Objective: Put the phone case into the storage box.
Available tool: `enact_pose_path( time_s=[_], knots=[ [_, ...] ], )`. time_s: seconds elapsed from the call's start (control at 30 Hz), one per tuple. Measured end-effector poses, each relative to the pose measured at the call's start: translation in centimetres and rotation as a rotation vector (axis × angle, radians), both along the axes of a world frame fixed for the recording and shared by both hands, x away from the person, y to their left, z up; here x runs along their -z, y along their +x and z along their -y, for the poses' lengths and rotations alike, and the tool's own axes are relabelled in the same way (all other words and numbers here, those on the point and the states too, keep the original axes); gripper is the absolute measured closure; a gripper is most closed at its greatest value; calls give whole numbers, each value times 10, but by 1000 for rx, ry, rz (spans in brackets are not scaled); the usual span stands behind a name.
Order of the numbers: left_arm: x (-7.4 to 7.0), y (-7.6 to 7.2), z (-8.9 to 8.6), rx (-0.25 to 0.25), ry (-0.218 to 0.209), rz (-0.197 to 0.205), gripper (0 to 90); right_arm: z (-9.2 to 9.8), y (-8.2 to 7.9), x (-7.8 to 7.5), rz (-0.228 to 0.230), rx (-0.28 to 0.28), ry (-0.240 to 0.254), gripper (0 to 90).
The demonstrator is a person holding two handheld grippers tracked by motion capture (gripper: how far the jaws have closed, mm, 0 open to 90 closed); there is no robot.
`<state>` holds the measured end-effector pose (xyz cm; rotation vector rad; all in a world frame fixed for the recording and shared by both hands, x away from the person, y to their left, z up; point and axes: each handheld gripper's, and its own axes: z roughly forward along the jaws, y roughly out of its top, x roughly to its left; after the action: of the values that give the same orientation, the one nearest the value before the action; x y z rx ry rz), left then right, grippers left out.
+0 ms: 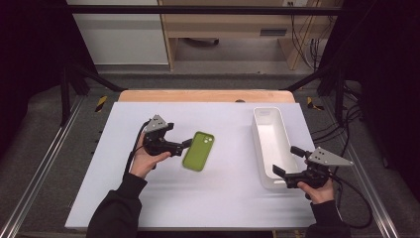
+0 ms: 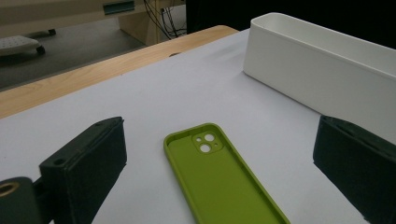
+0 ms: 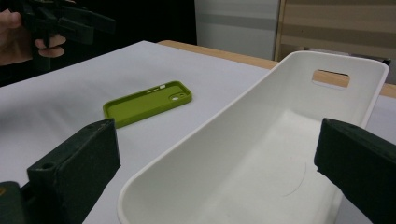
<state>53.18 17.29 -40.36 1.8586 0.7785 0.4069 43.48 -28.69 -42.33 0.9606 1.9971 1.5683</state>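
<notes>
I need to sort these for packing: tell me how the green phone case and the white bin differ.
The flat green silicone phone case is shallow with a low lip; the long white plastic bin has tall walls. The phone case is smaller than the bin. The phone case has camera cut-outs at one end; the bin has a handle slot in its end wall. Both lie open side up, empty, on the white table.

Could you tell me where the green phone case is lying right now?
In the high view the green phone case lies flat on the white table, just left of centre, directly ahead of the open left gripper and left of the white bin.
</notes>
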Motion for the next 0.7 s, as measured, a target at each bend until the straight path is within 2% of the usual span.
enact_pose_path(
  time_s=[0.4, 0.5, 0.7],
  knots=[
    [10, 11, 8, -13, 28, -28, 28, -1, 0, 0, -3, 0, -4, 6],
    [11, 13, 13, -17, 51, -33, 28, -1, 0, 1, -3, 0, -5, 6],
    [15, 20, 19, -26, 70, -53, 28, 0, 0, 0, -1, 0, -3, 6]
  ],
)
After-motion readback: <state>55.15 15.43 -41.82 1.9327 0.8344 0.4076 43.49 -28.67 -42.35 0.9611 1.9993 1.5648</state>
